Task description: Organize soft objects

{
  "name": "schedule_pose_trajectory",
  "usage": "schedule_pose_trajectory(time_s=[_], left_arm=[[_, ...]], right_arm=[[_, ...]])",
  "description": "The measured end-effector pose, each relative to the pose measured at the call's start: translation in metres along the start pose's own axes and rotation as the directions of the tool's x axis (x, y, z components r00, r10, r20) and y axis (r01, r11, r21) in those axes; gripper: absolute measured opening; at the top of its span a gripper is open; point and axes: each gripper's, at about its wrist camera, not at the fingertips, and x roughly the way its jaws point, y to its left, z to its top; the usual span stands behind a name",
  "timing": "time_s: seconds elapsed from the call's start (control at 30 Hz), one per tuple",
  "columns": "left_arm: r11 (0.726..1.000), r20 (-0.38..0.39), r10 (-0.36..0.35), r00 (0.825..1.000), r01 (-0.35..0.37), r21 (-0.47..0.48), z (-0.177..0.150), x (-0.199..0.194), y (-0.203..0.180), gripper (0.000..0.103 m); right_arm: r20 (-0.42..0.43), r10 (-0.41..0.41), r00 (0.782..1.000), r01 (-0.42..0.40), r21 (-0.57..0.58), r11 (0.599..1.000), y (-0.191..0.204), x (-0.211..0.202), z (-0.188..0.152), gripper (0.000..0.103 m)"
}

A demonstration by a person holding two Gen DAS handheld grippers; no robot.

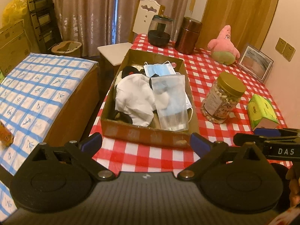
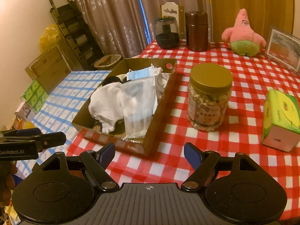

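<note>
Both the left gripper [image 1: 146, 142] and right gripper [image 2: 149, 154] are held spread and empty before the cardboard box [image 1: 142, 134], where masks and cloth are already piled. The pink plush [image 2: 243, 33] is left at the table's far edge; it is best approached wide and pinched at mid-body.

The left wrist view looks down at a slant from just before the near end of the cardboard box [image 1: 150, 95], facing along its length toward the curtains [image 1: 93, 9]; the right wrist view sits beside the box's [image 2: 129, 97] near right corner, equally close, facing the same way; both share the box, the jar [image 1: 223, 101] [image 2: 209, 95] and the checked bench [image 1: 202, 71] [image 2: 243, 71].
</note>
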Motion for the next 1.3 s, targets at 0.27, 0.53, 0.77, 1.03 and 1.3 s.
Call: schedule_pose_trajectory(time_s=[0.27, 0.53, 0.77, 1.03, 1.3], left_arm=[[0.999, 0.024, 0.031, 0.999, -0.032, 0.036, -0.021, -0.028, -0.017, 0.099], [0.995, 0.008, 0.053, 0.999, -0.053, 0.080, -0.043, -0.045, -0.035, 0.099], [0.993, 0.011, 0.072, 0.997, -0.073, 0.090, -0.054, -0.060, -0.046, 0.099], [0.992, 0.011, 0.084, 0.996, -0.084, 0.093, -0.060, -0.068, -0.048, 0.099], [0.993, 0.016, 0.082, 0.996, -0.083, 0.087, -0.061, -0.070, -0.047, 0.099]], right_arm=[[0.015, -0.003, 1.000, 0.003, 0.008, 1.000, 0.003, -0.037, -0.024, 0.080], [0.013, -0.023, 1.000, 0.023, 0.015, 1.000, 0.000, -0.059, -0.051, 0.080], [0.050, -0.033, 0.998, 0.031, 0.042, 0.999, -0.003, -0.079, -0.067, 0.080], [0.042, -0.032, 0.999, 0.030, 0.038, 0.999, 0.000, -0.084, -0.076, 0.080], [0.052, -0.041, 0.998, 0.039, 0.031, 0.999, -0.001, -0.084, -0.076, 0.080]])
